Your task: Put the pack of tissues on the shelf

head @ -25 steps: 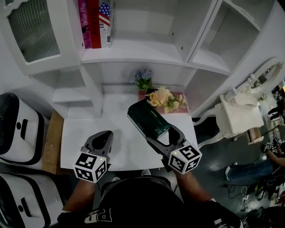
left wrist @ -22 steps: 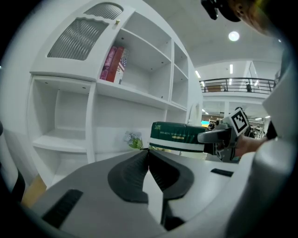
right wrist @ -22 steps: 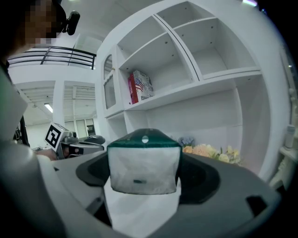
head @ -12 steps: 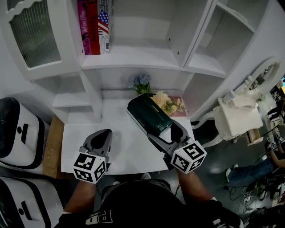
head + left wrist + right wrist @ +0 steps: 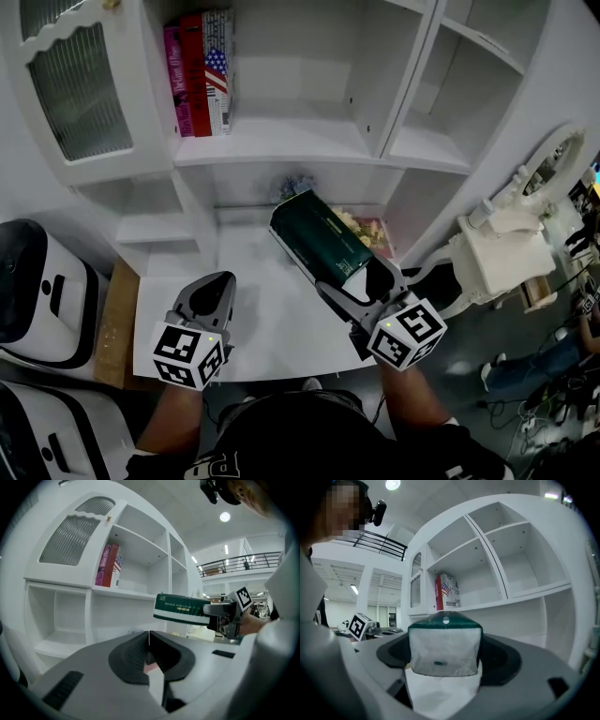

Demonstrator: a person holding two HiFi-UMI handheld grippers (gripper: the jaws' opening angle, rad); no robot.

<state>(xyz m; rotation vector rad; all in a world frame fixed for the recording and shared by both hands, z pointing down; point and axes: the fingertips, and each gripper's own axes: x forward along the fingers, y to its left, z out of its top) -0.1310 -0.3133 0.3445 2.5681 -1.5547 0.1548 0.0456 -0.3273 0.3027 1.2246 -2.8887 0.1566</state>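
Note:
The pack of tissues [image 5: 323, 237], dark green with a white band, is held in the air above the white desk, pointing up towards the white shelf unit [image 5: 272, 141]. My right gripper [image 5: 361, 279] is shut on its near end; in the right gripper view the pack's [image 5: 444, 644] white end fills the gap between the jaws. The left gripper view shows the pack [image 5: 183, 610] side-on, level with the lower shelf board. My left gripper [image 5: 214, 295] hangs over the desk's front left, shut with nothing between its jaws.
Several books [image 5: 199, 73] stand at the left of the wide shelf; the space to their right is bare. A flower arrangement [image 5: 298, 185] sits at the back of the desk [image 5: 197, 267] under the pack. A white ornate chair [image 5: 502, 248] stands at the right, white appliances [image 5: 37, 281] at the left.
My right gripper has lifted the pack up and away from the desk, towards the shelves, so it now covers the flowers. The left gripper has stayed where it was.

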